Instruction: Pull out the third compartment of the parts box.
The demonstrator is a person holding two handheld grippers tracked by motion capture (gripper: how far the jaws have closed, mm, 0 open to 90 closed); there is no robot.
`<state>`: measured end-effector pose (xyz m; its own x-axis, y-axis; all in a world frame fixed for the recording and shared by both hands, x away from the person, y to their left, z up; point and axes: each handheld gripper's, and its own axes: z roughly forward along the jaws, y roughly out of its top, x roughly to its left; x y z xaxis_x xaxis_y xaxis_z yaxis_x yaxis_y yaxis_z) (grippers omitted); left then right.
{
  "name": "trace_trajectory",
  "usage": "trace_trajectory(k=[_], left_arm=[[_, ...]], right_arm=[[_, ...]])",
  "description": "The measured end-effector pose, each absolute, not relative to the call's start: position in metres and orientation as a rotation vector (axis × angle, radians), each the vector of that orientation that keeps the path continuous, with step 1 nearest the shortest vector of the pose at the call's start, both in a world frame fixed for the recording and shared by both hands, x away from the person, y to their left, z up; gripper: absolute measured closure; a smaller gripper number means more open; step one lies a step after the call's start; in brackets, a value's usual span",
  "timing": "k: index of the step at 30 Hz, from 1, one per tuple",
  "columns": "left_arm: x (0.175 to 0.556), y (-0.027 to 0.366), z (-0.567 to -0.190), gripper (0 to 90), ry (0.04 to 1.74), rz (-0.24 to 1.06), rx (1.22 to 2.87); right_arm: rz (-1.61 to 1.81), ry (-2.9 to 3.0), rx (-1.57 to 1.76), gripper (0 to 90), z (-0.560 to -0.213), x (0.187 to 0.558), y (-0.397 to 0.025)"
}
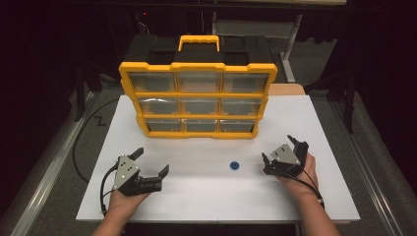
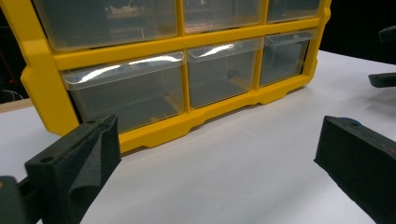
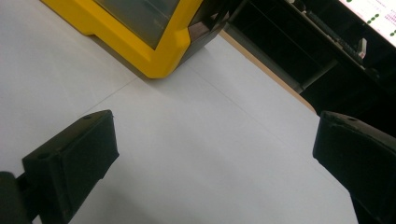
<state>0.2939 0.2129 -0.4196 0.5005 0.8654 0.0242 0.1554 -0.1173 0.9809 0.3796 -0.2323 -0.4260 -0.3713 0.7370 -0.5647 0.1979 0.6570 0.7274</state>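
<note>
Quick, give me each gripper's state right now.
Left gripper: open, holding nothing, resting on the table.
Right gripper: open, holding nothing, resting on the table.

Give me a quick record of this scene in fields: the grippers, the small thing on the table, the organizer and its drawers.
left gripper: open, resting on the white table, holding nothing
right gripper: open, holding nothing
small round blue disc: lies flat on the table between the grippers, nearer the right one, untouched
yellow plastic drawer organizer: stands upright at the table's far side
clear drawers: nine, all shut
</note>
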Motion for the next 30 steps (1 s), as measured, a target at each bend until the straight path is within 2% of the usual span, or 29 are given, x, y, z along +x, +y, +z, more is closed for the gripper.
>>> trace_trajectory(k=[30], left_arm=[[0.294,0.210,-0.421,0.7,0.882,0.755,1.626]], right_arm=[[0.427,1.868,0.481,1.3,-0.429,0.372,-0.212]])
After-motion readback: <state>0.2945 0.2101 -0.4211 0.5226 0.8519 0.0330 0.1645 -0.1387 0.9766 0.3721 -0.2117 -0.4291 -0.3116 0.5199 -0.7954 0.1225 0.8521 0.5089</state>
